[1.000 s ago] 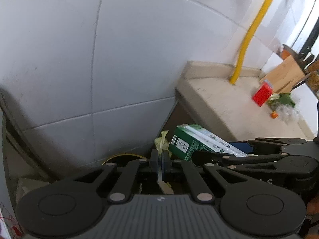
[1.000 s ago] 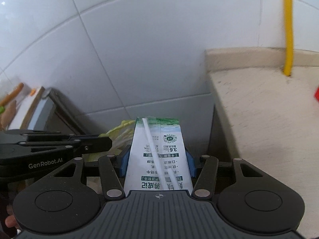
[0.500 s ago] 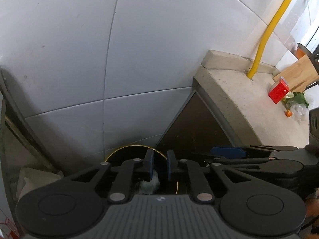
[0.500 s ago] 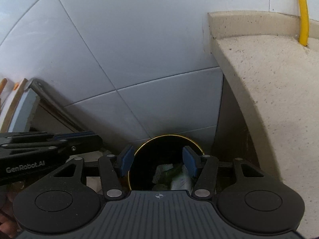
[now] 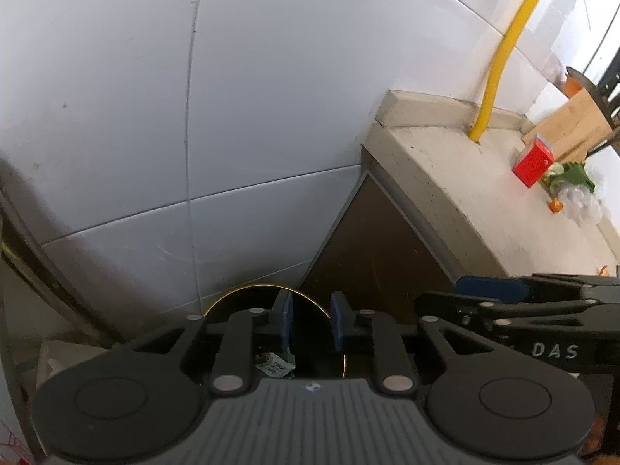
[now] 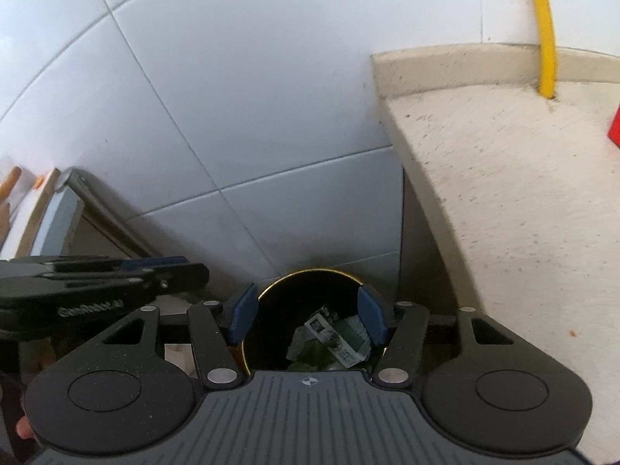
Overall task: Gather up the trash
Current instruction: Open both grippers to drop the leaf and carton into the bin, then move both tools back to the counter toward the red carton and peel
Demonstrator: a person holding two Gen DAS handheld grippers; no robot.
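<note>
Both tools over bin (image 6: 306, 283): left tool (image 5: 310, 321) just opened to a narrow gap, right tool (image 6: 306, 316) spread wide, both empty; carton (image 6: 341, 339) inside bin.

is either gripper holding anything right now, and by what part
Nothing is held. The left gripper and the right gripper both hang open and empty above the bin; the carton lies inside it. The left jaws have just been opening.

Bright daylight from the upper right washes the white wall tiles (image 5: 252, 97); fisheye bends the edges, corners vignette black, slight blur.
</note>
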